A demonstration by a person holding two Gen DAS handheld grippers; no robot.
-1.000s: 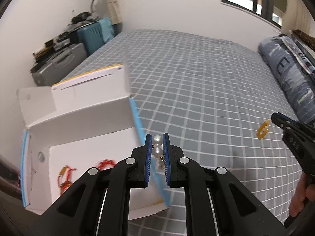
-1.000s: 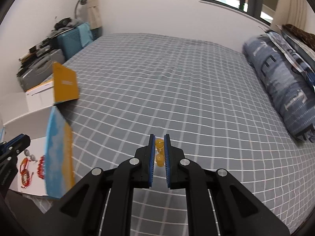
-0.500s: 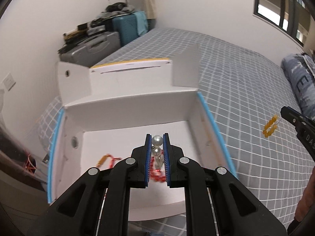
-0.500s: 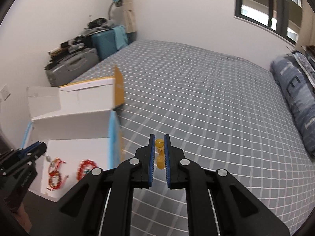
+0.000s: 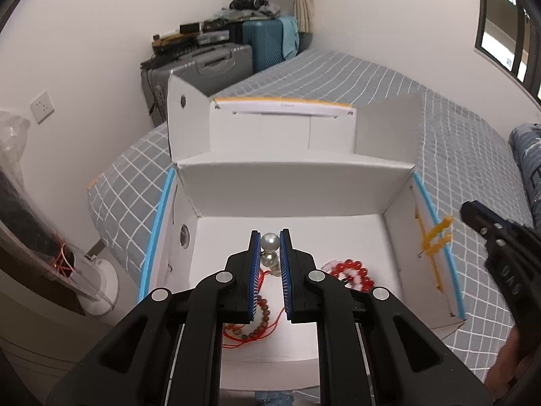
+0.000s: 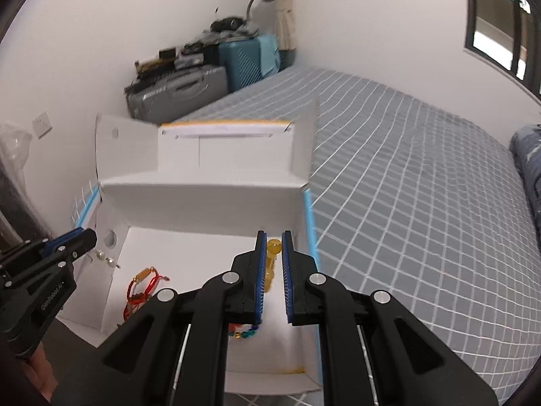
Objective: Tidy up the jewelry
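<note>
Left claw (image 5: 269, 253): I pinch the pearl earring (image 5: 269, 242); its lower bead half hidden.
Right claw (image 6: 273, 253): I pinch the amber earring (image 6: 271, 253).
Box (image 5: 287, 176): near edge, 6 o'clock, cut off by my claw.

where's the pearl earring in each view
Left wrist: the pearl earring sits at centre, pinched in the left gripper over the white box.
Right wrist: at far left, the earring hangs from that gripper's tip.
Shared landmark: the teal suitcase by the wall.
</note>
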